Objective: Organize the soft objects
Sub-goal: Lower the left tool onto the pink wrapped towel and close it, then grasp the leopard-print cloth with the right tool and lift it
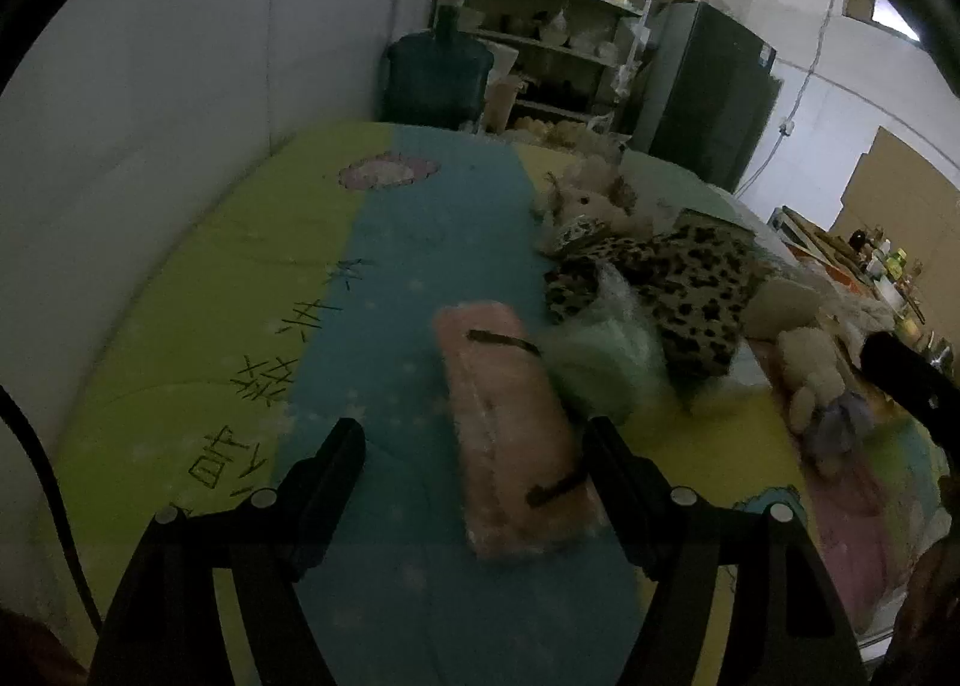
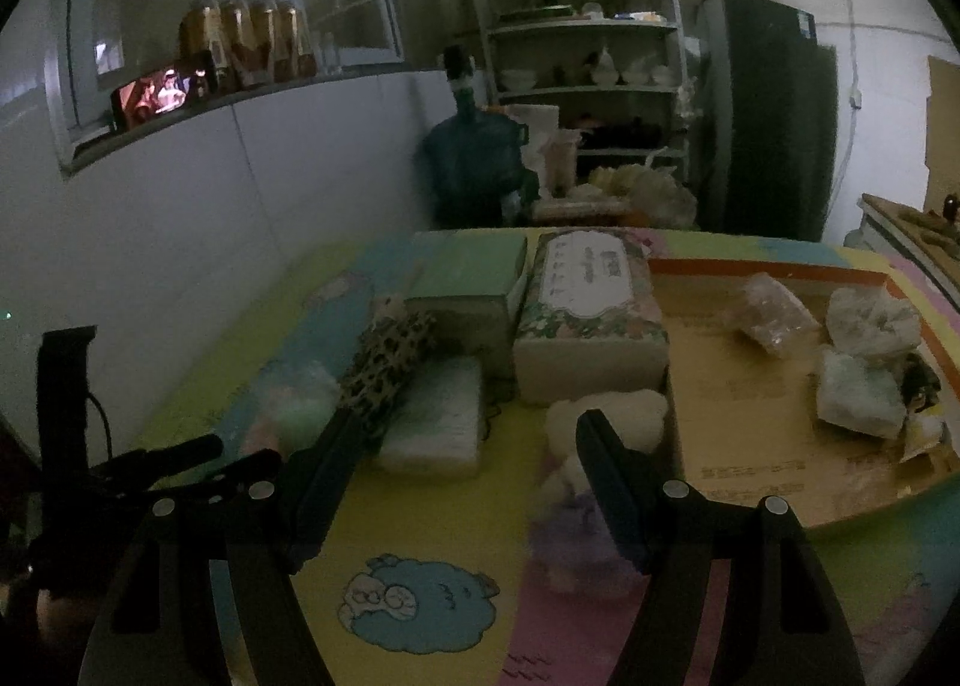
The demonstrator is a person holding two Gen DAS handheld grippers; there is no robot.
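In the left wrist view a pink folded towel pack [image 1: 516,434] lies on the colourful bed sheet [image 1: 252,290], between the fingers of my open left gripper [image 1: 474,434] and against the right finger. Beside it lie a pale green plastic-wrapped bundle [image 1: 600,356], a leopard-print cloth [image 1: 690,284] and two cream plush toys [image 1: 804,350]. In the right wrist view my open right gripper [image 2: 462,434] hovers over the sheet, with a cream plush toy [image 2: 606,416] by its right finger. A leopard-print cloth [image 2: 390,356] and a white-green pack [image 2: 438,422] lie ahead.
A cardboard tray [image 2: 774,434] at the right holds several wrapped soft packs [image 2: 864,392]. Two boxes [image 2: 588,314] stand on the bed behind. A wall [image 1: 150,116] runs along the left. A water jug [image 1: 438,74], shelves [image 2: 582,56] and a fridge [image 2: 774,116] stand beyond.
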